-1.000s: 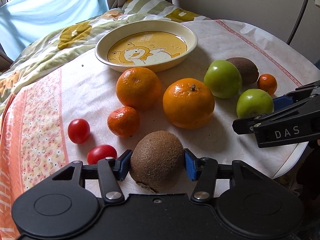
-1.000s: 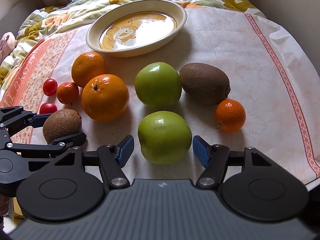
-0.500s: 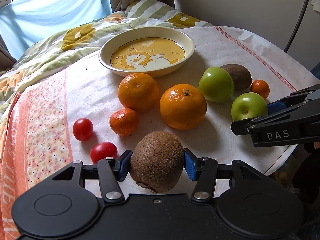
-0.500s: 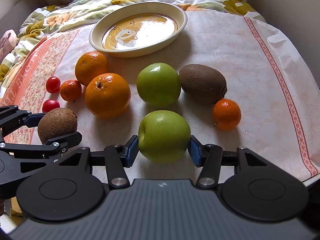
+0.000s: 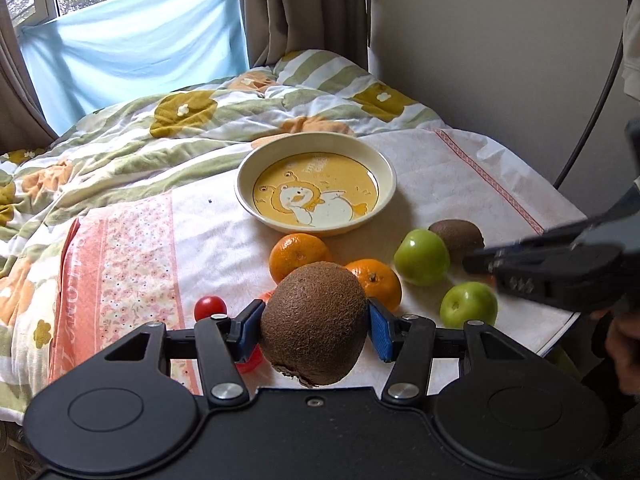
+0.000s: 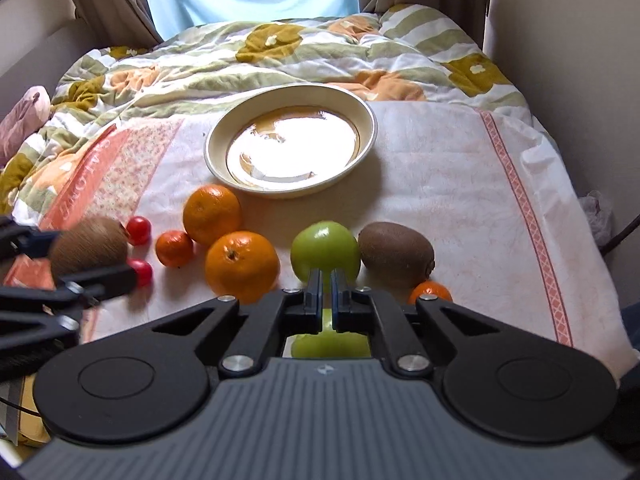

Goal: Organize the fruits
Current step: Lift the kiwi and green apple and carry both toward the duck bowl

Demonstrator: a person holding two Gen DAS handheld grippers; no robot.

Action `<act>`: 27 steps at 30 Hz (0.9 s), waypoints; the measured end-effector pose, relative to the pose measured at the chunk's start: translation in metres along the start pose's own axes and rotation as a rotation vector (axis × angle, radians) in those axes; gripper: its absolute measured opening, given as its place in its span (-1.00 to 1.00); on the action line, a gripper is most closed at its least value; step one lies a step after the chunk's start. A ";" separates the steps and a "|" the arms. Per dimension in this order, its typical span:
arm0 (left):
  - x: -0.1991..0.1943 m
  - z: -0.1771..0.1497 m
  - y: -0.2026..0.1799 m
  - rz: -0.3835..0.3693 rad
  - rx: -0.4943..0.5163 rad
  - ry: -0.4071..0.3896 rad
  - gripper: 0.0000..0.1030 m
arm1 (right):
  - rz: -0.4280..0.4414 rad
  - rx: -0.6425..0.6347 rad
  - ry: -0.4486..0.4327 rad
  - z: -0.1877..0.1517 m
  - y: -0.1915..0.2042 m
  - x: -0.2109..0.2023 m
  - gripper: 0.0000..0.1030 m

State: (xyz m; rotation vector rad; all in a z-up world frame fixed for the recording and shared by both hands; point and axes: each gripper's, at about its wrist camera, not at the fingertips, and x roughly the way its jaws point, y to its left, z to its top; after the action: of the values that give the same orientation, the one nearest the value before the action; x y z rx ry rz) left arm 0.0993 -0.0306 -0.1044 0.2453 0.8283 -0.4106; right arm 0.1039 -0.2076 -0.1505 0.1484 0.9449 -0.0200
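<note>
My left gripper [image 5: 314, 330] is shut on a brown kiwi [image 5: 314, 322] and holds it above the table; the kiwi also shows in the right wrist view [image 6: 89, 245]. My right gripper [image 6: 326, 296] is shut and empty, raised above a green apple [image 6: 330, 344] that lies on the cloth under it; the same apple shows in the left wrist view [image 5: 469, 304]. A cream bowl with a yellow duck picture [image 5: 316, 186] stands empty at the back. Two oranges [image 6: 242, 266] [image 6: 212, 213], a second apple [image 6: 325, 249] and a second kiwi [image 6: 395, 254] lie in front of it.
Two small mandarins [image 6: 174, 248] [image 6: 430, 292] and two cherry tomatoes [image 6: 138, 230] [image 6: 142, 272] lie on the white cloth [image 6: 460, 200]. A flowered quilt [image 5: 160, 128] lies behind the table. A wall [image 5: 500, 40] is on the right. The table edge [image 5: 560, 332] is near right.
My left gripper has lifted the kiwi off the table. My right gripper, closed around the near apple half a second ago, has slipped off it, shut empty and risen above it.
</note>
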 end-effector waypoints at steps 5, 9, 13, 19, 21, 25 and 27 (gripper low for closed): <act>-0.004 -0.002 0.003 0.016 -0.002 -0.018 0.13 | 0.036 0.011 -0.030 -0.009 -0.010 -0.017 -0.36; -0.006 -0.007 0.010 0.011 -0.032 0.002 0.13 | -0.003 -0.015 -0.070 -0.018 -0.002 -0.028 0.77; -0.004 -0.012 0.012 0.016 -0.045 0.010 0.13 | -0.011 -0.040 -0.047 -0.025 0.002 -0.022 0.79; 0.000 -0.020 0.011 0.008 -0.048 0.026 0.13 | 0.001 0.002 0.008 -0.035 -0.002 -0.001 0.73; 0.002 -0.022 0.011 0.003 -0.048 0.034 0.13 | 0.009 0.007 0.030 -0.040 -0.002 0.005 0.72; 0.005 -0.027 0.010 -0.001 -0.044 0.048 0.13 | 0.026 0.012 0.069 -0.048 0.000 0.016 0.46; 0.006 -0.028 0.010 -0.003 -0.041 0.052 0.13 | 0.034 0.017 0.077 -0.049 0.001 0.019 0.36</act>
State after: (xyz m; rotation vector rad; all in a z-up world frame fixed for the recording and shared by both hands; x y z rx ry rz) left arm 0.0887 -0.0131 -0.1269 0.2171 0.8870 -0.3910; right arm 0.0752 -0.1993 -0.1942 0.1815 1.0196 0.0092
